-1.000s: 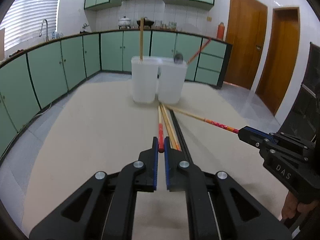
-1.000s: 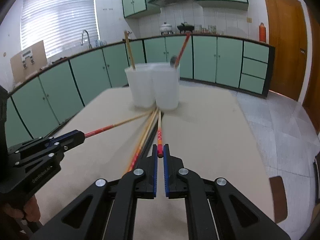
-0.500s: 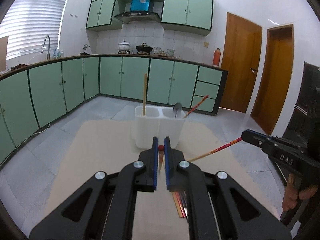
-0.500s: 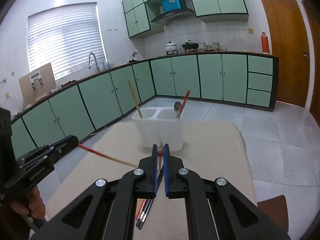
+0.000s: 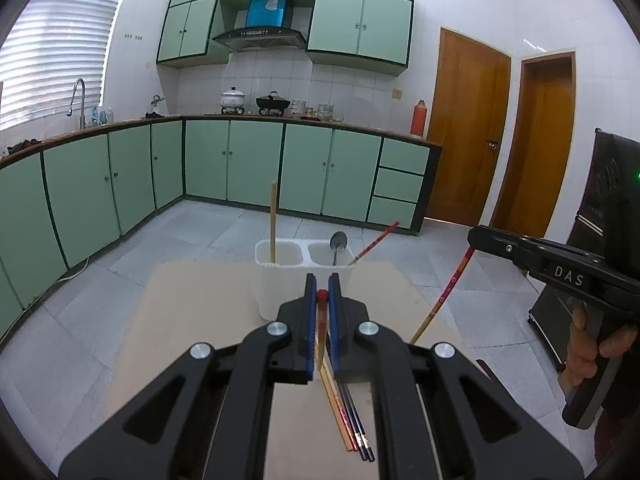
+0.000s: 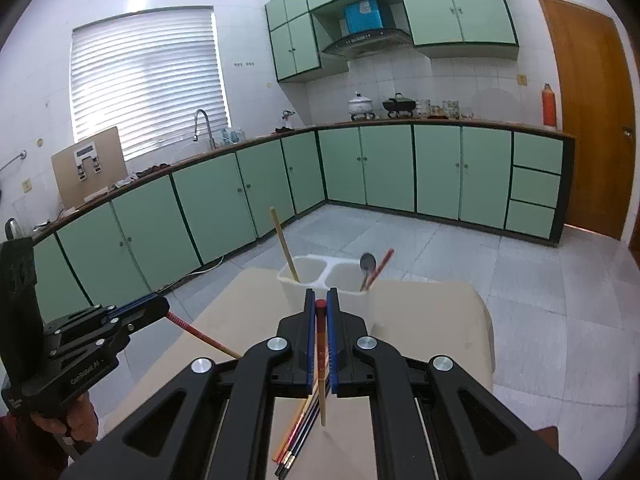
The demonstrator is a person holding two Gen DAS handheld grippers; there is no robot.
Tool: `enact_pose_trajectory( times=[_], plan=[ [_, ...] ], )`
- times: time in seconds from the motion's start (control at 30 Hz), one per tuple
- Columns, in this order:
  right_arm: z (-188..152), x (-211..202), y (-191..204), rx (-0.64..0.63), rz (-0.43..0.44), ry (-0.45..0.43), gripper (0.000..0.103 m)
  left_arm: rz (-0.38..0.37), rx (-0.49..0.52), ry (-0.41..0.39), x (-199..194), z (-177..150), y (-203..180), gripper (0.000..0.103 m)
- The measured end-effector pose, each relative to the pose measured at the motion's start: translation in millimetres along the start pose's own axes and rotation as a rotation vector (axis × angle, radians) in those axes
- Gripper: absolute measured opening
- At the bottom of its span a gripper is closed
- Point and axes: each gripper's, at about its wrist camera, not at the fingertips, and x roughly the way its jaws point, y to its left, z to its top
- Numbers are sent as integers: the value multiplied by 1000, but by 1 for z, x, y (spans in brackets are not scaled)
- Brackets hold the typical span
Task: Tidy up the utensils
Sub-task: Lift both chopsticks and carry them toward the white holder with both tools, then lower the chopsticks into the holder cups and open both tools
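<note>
Partly hidden by its own jaws, the left gripper (image 5: 322,294) pinches a red-tipped chopstick (image 5: 320,336) that hangs down; its lower end is cut off behind the fingers. Beside it, the right gripper (image 6: 321,306) pinches a second chopstick (image 6: 321,364). Both were lower a second ago, the sticks lying on the table (image 5: 192,320). More chopsticks (image 5: 352,420) lie under them, the white holder (image 5: 280,276) beyond.
</note>
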Motion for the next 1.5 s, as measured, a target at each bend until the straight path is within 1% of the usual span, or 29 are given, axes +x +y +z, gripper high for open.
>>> enact_pose_trajectory(
  times=[0.2, 0.4, 0.5, 0.73, 0.83, 0.9, 0.97, 1.2, 1.37, 1.5],
  plan=[
    [28, -3, 4, -34, 6, -40, 5, 6, 23, -50, -10, 26, -4, 5],
    [70, 1, 6, -70, -1, -103, 5, 17, 46, -124, -14, 62, -6, 5],
    [87, 9, 3, -66, -5, -127, 5, 26, 58, -159, -9, 81, -9, 5],
    [126, 30, -4, -76, -17, -181, 5, 40, 68, -232, 17, 123, -13, 5],
    [138, 46, -8, -81, -29, -187, 5, 45, 68, -220, 37, 133, -13, 5],
    [140, 60, -13, -73, -32, -178, 5, 48, 63, -207, 49, 135, -10, 5],
    [138, 75, -17, -69, -37, -167, 5, 66, 75, -198, 66, 135, -9, 5],
    [115, 124, -30, -59, -51, -88, 5, 102, 117, -133, 120, 122, -7, 5],
    [93, 142, -35, -44, -33, -36, 5, 104, 98, -61, 148, 104, 4, 5],
    [78, 149, -37, -49, -17, 12, 6, 100, 84, -10, 160, 93, 13, 6]
  ],
)
